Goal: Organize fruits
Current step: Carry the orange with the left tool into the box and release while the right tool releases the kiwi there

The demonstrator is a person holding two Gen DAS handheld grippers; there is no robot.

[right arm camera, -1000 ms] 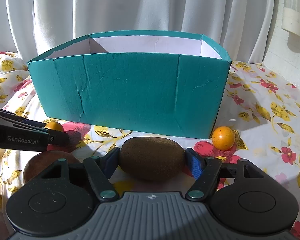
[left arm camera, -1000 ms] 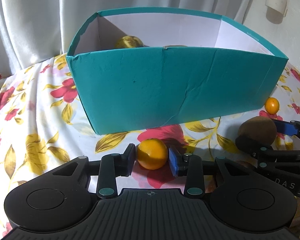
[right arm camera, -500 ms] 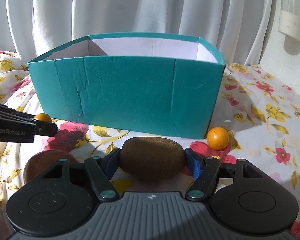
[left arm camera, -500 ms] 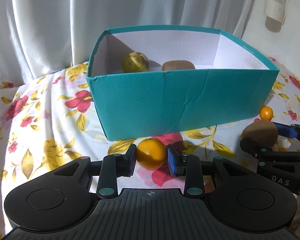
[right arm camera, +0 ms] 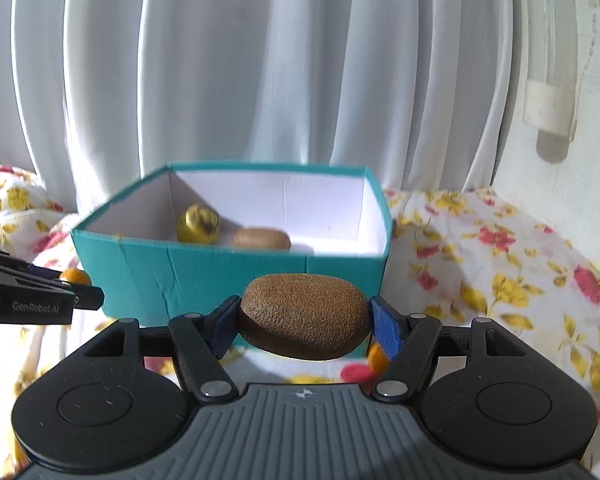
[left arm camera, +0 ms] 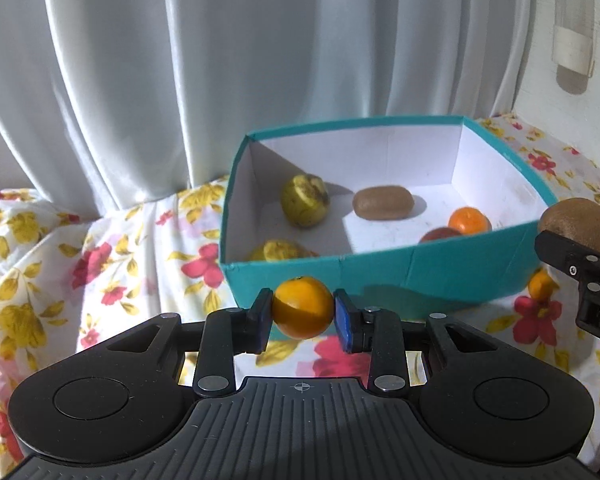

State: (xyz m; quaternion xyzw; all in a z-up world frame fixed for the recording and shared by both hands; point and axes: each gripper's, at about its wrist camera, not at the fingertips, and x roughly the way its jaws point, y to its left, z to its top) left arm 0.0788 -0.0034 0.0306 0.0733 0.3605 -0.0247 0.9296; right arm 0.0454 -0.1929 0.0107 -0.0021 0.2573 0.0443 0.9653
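Note:
My left gripper point(left arm camera: 302, 314) is shut on a small orange point(left arm camera: 302, 307), held in the air in front of the teal box's point(left arm camera: 380, 276) near wall. My right gripper point(right arm camera: 305, 322) is shut on a brown kiwi point(right arm camera: 305, 322), also lifted, before the teal box point(right arm camera: 204, 276). The held kiwi also shows at the right edge of the left wrist view point(left arm camera: 576, 224). Inside the box lie two yellow-green fruits point(left arm camera: 305, 200), a kiwi point(left arm camera: 383, 202), an orange point(left arm camera: 469, 220) and a reddish fruit point(left arm camera: 440, 234).
A small orange point(left arm camera: 541, 286) lies on the floral cloth point(left arm camera: 60, 280) by the box's right front corner; it peeks out under my right fingers point(right arm camera: 377, 357). White curtains hang behind. A white wall with a tube fixture point(right arm camera: 548, 112) is at the right.
Both grippers have risen with their fruit, so the box now sits lower in view and its inside shows. The grips have not changed.

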